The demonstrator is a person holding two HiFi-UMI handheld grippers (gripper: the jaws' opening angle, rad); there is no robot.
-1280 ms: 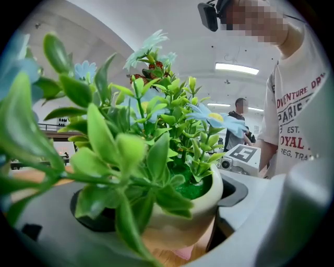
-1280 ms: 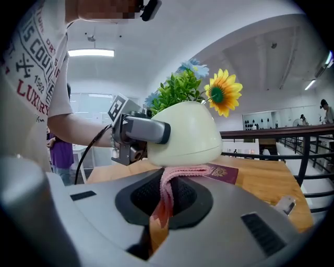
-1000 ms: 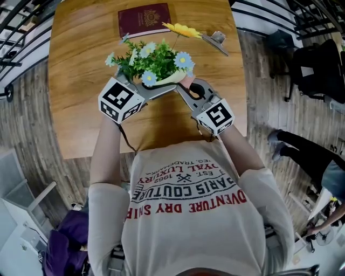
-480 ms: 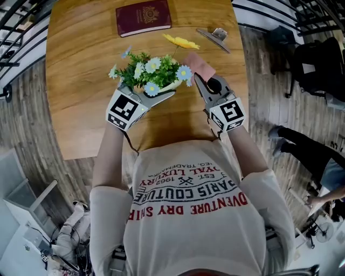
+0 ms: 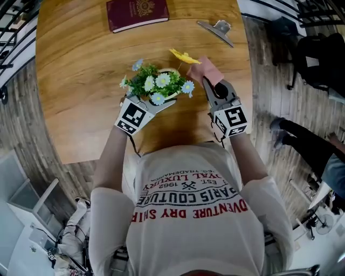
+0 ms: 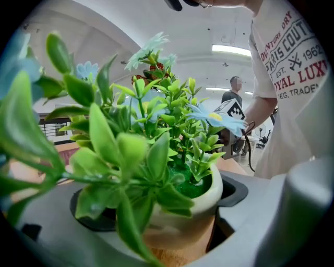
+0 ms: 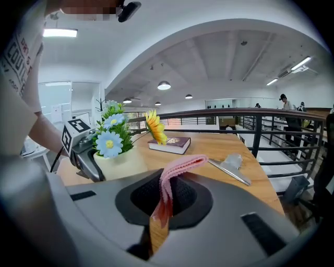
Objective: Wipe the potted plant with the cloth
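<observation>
Gleaming wooden table [image 5: 75, 81] beside railing [image 7: 256, 141]

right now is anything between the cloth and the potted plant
Nothing visible. The left gripper clamps the potted plant; the right gripper holds the cloth just beside it, with only open air and bare table between them.

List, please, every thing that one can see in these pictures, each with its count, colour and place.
table: one, brown wood, under everything.
potted plant: one, green leaves, pale blue and white flowers, one yellow flower, cream pot; at the table's middle.
cloth: one, pink; just right of the plant.
book: one, dark red; far edge of the table.
metal clip: one, silver; far right of the table.
left gripper: one, grey; shut on the pot.
right gripper: one, grey; shut on the cloth.
</observation>
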